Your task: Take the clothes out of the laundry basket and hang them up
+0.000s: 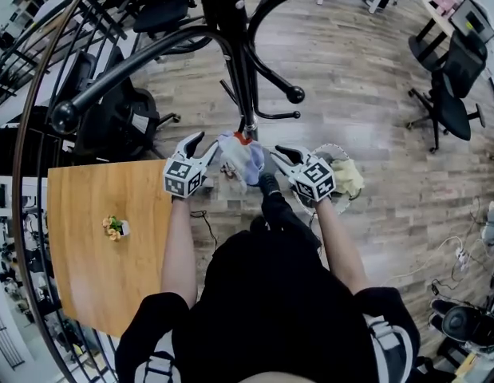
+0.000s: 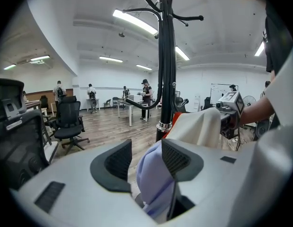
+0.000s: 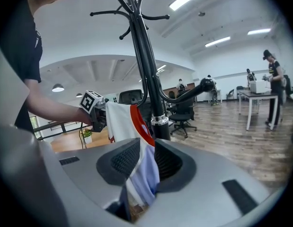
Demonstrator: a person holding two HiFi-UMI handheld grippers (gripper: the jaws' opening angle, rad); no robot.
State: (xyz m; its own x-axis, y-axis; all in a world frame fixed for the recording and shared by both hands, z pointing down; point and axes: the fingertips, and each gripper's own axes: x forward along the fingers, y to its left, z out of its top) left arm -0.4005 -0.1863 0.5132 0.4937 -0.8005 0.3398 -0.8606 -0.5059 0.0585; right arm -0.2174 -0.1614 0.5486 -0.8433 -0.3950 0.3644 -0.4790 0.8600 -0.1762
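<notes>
I have both tools up at the coat rack (image 1: 235, 38), with the garment (image 1: 243, 158) bunched between them, right against the rack's pole. I cannot tell whether it hangs on a hook.

My left tool (image 2: 146, 150) stands well open. A lavender fold of the garment (image 2: 153, 183) lies between its jaws and leans on the right-hand pad (image 2: 174, 157). There is a clear gap to the other pad, so nothing is pinched.

My right tool (image 3: 147, 148) is open less far. The garment (image 3: 144, 183), white with a red band and a lavender part, drops through the gap between its pads. It brushes one pad, but the jaws do not clamp it.

From the head view, the left tool (image 1: 203, 152) and right tool (image 1: 282, 159) flank the cloth. The basket (image 1: 330, 148) sits on the floor just beside the right tool, with a yellow cloth (image 1: 348, 178) in it. The counter (image 1: 95, 246) is at my left, with a small plant (image 1: 113, 227) near its middle.
</notes>
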